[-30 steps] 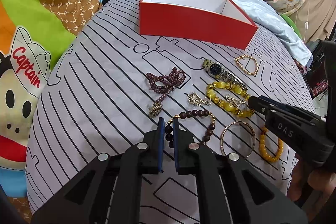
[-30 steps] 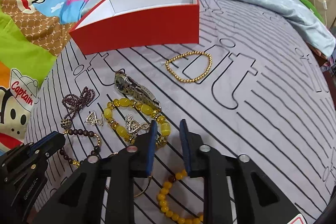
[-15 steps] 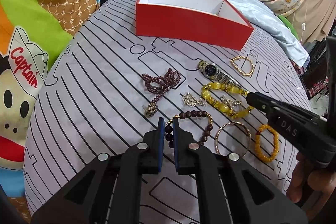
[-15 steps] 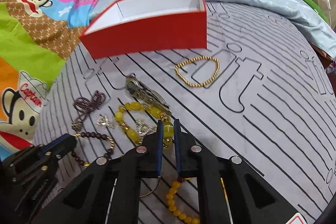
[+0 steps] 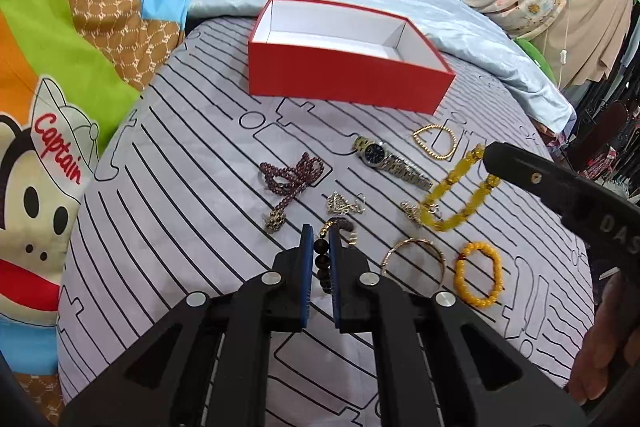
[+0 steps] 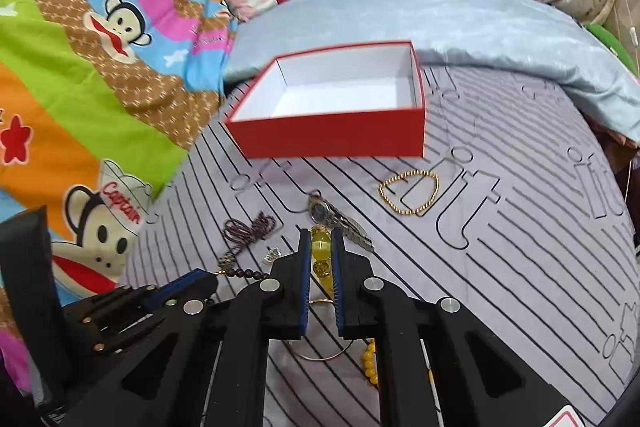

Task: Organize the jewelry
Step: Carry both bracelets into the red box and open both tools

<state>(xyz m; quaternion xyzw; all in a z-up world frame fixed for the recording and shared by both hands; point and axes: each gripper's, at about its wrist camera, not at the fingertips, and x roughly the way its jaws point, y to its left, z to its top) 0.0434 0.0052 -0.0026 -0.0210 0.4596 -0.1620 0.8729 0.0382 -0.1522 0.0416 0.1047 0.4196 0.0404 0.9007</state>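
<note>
Seen from the left wrist, the left gripper (image 5: 319,247) has its blue-padded fingers pressed together on the dark brown round-bead bracelet (image 5: 323,261), whose beads run in a line along the slot between them. The open red cardboard box with a white inside (image 5: 348,83) lies straight ahead and well apart, its long side turned across the gripper's line. To the right of that line the right gripper (image 5: 486,153) carries the chunky yellow bead bracelet (image 5: 456,201), which hangs in a loop nearer than the box. On the striped grey sheet (image 5: 180,211) short of the box lie a steel wristwatch with a dark dial (image 5: 390,159), a thin gold bead bracelet (image 5: 436,141), a purple bead strand (image 5: 290,179), a plain gold bangle (image 5: 414,259) and a small orange bead bracelet (image 5: 480,281). From the right wrist, the right gripper (image 6: 320,251) is clamped on a yellow bead, and the box (image 6: 332,137) sits ahead, slightly right, showing only bare white floor. The left gripper (image 6: 192,279) trails low to the left with its dark beads strung out toward the middle. Judging by both views, the right gripper looks the nearer to the box, so its load would likely go in first.
</note>
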